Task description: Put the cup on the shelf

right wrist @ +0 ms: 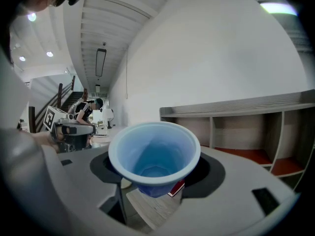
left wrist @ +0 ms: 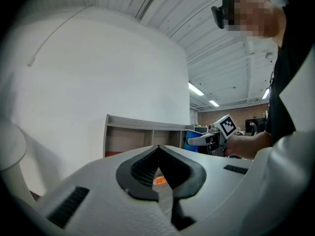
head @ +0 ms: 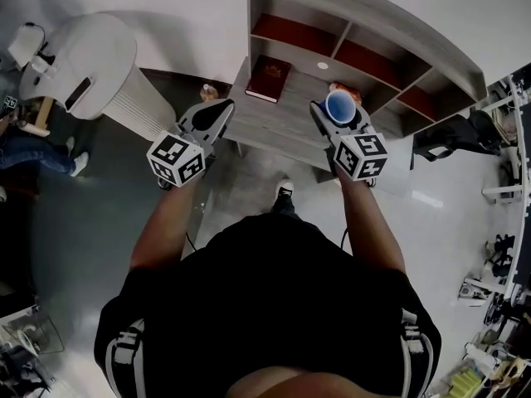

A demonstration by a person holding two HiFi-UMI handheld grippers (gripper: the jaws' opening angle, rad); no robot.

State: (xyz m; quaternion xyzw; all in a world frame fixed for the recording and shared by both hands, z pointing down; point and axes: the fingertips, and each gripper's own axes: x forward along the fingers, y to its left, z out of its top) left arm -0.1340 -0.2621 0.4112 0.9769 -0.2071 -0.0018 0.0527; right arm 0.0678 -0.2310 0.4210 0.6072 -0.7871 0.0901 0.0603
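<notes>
A person stood before the shelf (head: 373,25) with the right gripper (head: 339,116) holding the single blue cup (right wrist: 155,154) upright, mouth up. The cup hung just in front of the shelf, above the grey worktop (head: 278,123) jutting from its foot, and sat in no compartment yet. The right jaws stood wide, one on each side of the cup's wall below the rim, pinching it. The left gripper (head: 222,108), further from the shelf's front and off to its left side, carried nothing, and its jaws met at the tips.

The cup appeared empty and thin-walled (most likely light plastic), so it would probably weigh little, flex under a hard squeeze and slip if held too loosely. A light hold around the body under the rim, as shown, looked the sensible place.

Counted: one cup, two grippers, one shelf with three red-floored compartments showing in the head view, and one red book (head: 268,79) lying on the worktop before the shelf's left compartment.
</notes>
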